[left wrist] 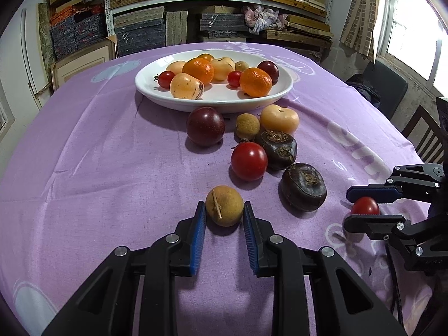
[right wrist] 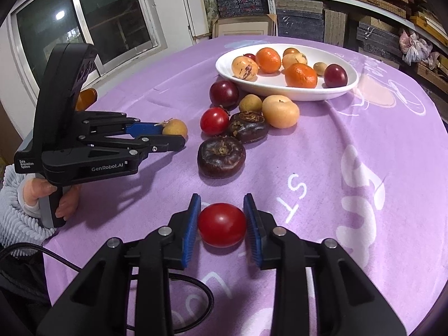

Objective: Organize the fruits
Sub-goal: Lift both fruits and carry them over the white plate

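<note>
My left gripper (left wrist: 224, 204) is shut on a tan longan (left wrist: 224, 210) that rests on the purple cloth; the blue pads press both its sides. The right wrist view shows that gripper (right wrist: 173, 133) at the left, with the longan (right wrist: 175, 128) at its tips. My right gripper (right wrist: 222, 198) is shut on a red cherry tomato (right wrist: 222, 224), also down on the cloth. In the left wrist view the right gripper (left wrist: 348, 207) sits at the right edge with the tomato (left wrist: 365, 206) between its fingers. A white plate (left wrist: 218, 99) with several fruits stands farther back.
Loose fruits lie between the grippers and the plate: a dark plum (left wrist: 205, 126), a red tomato (left wrist: 248, 161), two dark water chestnuts (left wrist: 303, 186), a small longan (left wrist: 247, 126) and a pale fruit (left wrist: 279, 118). A hand (right wrist: 42, 193) holds the left gripper. Shelves stand behind the table.
</note>
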`<state>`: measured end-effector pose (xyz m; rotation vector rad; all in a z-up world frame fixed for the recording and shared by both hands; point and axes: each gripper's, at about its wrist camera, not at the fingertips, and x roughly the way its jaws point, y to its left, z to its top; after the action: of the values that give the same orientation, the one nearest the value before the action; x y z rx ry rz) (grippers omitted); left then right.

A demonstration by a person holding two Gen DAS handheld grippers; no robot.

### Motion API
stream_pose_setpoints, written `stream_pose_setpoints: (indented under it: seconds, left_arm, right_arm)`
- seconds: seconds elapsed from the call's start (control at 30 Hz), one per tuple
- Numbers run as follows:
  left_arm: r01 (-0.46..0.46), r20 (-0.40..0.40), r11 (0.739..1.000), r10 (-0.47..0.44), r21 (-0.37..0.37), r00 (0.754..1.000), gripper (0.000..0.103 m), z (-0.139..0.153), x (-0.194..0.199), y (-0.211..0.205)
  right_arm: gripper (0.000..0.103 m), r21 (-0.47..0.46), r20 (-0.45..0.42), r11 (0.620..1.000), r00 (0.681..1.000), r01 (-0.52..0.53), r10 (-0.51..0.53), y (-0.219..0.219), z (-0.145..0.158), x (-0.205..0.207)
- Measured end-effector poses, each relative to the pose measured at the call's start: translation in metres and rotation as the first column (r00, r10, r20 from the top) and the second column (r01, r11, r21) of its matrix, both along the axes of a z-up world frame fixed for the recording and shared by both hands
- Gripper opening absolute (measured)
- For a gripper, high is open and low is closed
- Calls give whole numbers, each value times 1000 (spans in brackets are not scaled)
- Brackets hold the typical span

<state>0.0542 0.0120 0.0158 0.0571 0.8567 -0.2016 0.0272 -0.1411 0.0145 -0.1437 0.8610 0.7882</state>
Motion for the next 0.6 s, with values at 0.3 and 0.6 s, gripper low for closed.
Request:
stream_pose_setpoints:
  seconds: [0.3, 0.6]
  left_arm:
    - [-25, 164, 1000, 24, 2, 986, 27, 90, 17, 7]
    - [-88, 441, 995, 56, 53, 896, 27, 284, 55, 6]
  right_arm:
    - [31, 26, 132, 998, 989, 56, -59, -3, 59, 22]
    - [31, 184, 460, 975, 866, 125, -198, -22, 266, 53]
